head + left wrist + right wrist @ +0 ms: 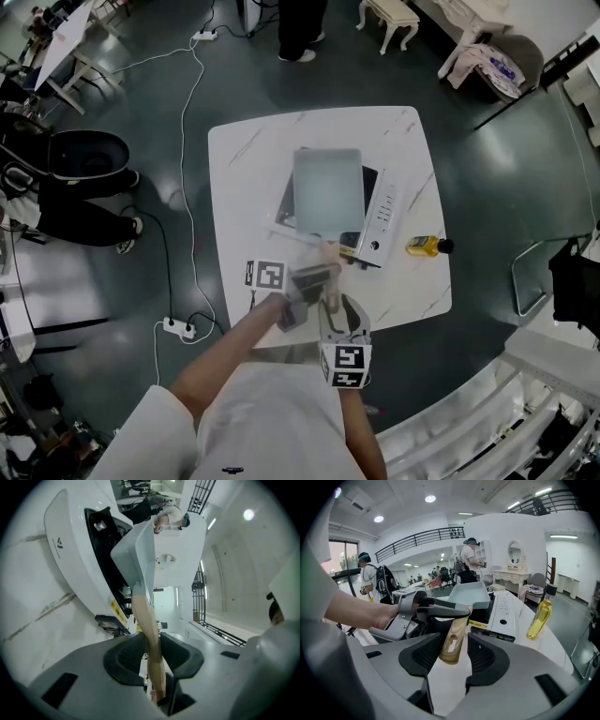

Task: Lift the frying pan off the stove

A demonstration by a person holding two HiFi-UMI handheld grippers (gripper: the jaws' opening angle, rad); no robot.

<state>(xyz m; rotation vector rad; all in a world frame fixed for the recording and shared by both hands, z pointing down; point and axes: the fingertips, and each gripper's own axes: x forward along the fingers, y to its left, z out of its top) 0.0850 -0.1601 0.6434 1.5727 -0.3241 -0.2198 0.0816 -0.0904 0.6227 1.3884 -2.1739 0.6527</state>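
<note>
A square grey frying pan (328, 192) sits on a white induction stove (380, 220) on the white marble table (244, 159). Its wooden handle (330, 253) points toward me. My left gripper (314, 277) comes in from the left and is shut on the handle; in the left gripper view the handle (149, 634) runs between the pads up to the pan (140, 550). My right gripper (454, 660) is open, with the free end of the handle (453, 639) between its jaws and a gap on each side. The left gripper (440, 607) clamps the handle just beyond.
A yellow oil bottle (427, 247) lies on the table right of the stove, near the edge; it shows as an oil bottle (541, 613) in the right gripper view. A power strip (178, 328) and cables lie on the floor to the left. People stand beyond the table.
</note>
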